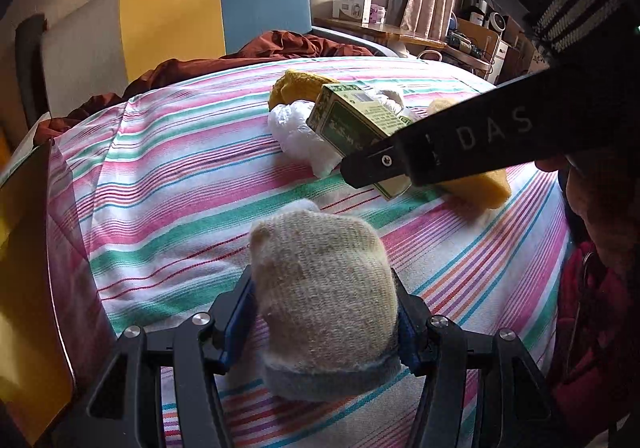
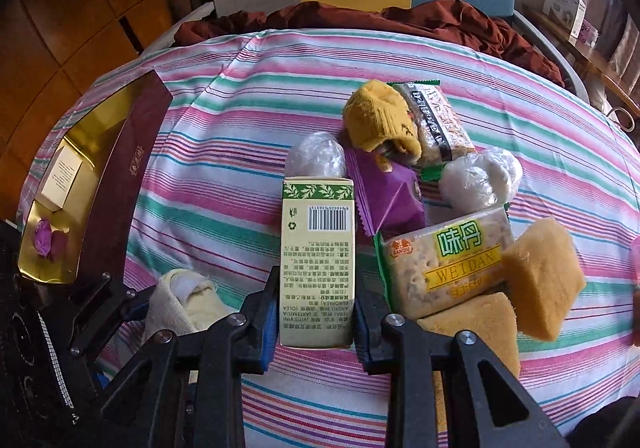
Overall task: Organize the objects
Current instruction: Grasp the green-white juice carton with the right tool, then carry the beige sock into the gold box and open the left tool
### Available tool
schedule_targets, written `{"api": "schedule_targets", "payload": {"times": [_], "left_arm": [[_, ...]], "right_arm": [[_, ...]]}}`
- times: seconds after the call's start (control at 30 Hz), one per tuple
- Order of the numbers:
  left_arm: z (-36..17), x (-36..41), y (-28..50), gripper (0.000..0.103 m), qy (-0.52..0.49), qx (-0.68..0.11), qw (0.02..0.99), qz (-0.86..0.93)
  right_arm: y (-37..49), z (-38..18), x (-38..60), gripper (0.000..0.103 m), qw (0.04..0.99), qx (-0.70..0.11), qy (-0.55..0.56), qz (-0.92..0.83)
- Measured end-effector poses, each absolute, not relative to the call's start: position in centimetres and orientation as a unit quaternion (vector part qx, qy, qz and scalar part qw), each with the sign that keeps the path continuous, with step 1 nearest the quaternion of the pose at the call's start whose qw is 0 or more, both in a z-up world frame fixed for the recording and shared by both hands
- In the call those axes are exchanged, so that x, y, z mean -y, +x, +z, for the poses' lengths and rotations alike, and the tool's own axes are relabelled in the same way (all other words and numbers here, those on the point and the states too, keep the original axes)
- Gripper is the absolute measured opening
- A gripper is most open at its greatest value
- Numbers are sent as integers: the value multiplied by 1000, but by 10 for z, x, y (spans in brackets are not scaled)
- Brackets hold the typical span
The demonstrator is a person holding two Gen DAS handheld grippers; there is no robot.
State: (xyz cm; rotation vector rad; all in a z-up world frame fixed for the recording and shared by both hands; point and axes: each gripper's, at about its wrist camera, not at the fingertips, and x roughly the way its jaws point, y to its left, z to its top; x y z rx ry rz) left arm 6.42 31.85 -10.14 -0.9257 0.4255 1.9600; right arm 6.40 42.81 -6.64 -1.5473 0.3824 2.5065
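Two grippers clamped, right gripper on carton, left gripper on sock

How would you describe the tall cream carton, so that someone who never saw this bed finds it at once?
Start at the striped bedsheet and go to the pile of snacks and socks on it. At the pile's left edge, the cream carton is clamped in the right claw, beside the green WEIDAN cracker pack. Only it is a stiff box, with a green leaf band and a barcode.

Stuff you could actually read on the bed

Cracker pack said "WEIDAN" and "BANQIU"; the right gripper arm had "DAS"; box print was too small.
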Motion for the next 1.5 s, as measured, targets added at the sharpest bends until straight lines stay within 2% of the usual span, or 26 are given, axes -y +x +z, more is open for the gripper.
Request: {"api": "schedule_targets", "payload": {"times": [0.33,0.63,0.8,0.93,1.03,1.27,1.5], "left_arm": [[-100,-316,64,61,-376,-170,449,792],[-100,-315,63,60,-377,-168,450,792],[-100,-314,62,61,-377,-167,450,792],[-100,-314,62,60,-377,-167,450,792],[-99,-314,62,59,-377,-167,449,793],[-90,-311,65,51,-390,-171,438,792],[-40,-274,61,51,-370,-122,442,808]], "right_arm": [[57,-77,-416,29,49,-118,-549,826],[57,-86,-425,30,39,-162,-565,808],[57,-84,-428,38,56,-155,-564,809],[57,-84,-430,38,63,-149,-564,810],[58,-85,-430,30,70,-135,-566,810],[54,-86,-425,30,74,-115,-568,811],[55,-85,-425,30,77,-106,-568,812]]}}
